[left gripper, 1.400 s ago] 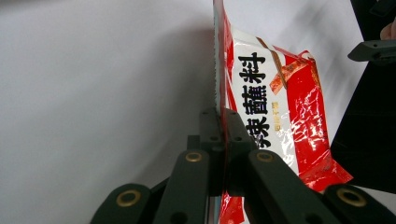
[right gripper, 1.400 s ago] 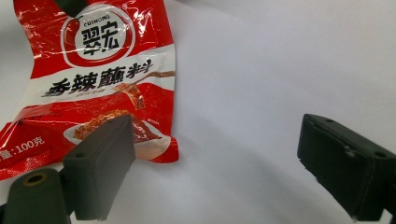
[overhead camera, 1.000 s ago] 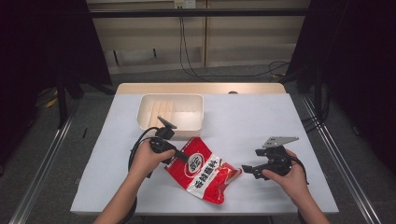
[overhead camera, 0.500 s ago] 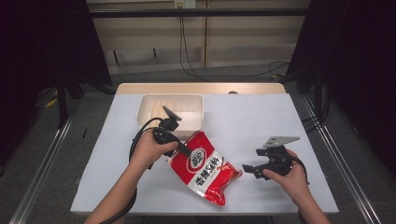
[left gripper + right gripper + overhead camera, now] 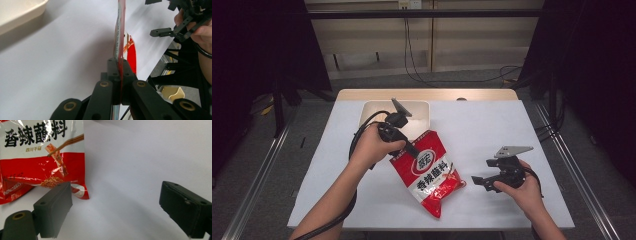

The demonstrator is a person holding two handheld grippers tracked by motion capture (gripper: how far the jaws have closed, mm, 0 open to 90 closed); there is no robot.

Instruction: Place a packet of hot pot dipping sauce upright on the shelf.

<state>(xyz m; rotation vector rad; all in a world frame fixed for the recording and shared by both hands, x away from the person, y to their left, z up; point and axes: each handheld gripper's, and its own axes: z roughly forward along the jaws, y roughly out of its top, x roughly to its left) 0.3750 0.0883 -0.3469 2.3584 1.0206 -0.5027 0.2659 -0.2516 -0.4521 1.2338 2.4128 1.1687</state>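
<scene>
A red and silver snack packet (image 5: pixel 430 173) with Chinese print hangs tilted over the white table (image 5: pixel 492 125), its lower end near the front. My left gripper (image 5: pixel 414 150) is shut on the packet's upper left edge and holds that end up. In the left gripper view the jaws (image 5: pixel 119 75) pinch the packet (image 5: pixel 120 37) edge-on. My right gripper (image 5: pixel 477 181) rests open to the packet's right, with nothing between its fingers. In the right gripper view the packet (image 5: pixel 42 152) lies beyond the left jaw of the open gripper (image 5: pixel 118 205).
A shallow beige tray (image 5: pixel 373 110) stands at the back left of the table, just behind the left hand; its rim (image 5: pixel 20 10) appears in the left gripper view. Black cables trail from both grippers. Bare white tabletop lies at the right and back right.
The left gripper has risen and moved back toward the tray, lifting the packet's upper end off the table. The right hand has stayed put.
</scene>
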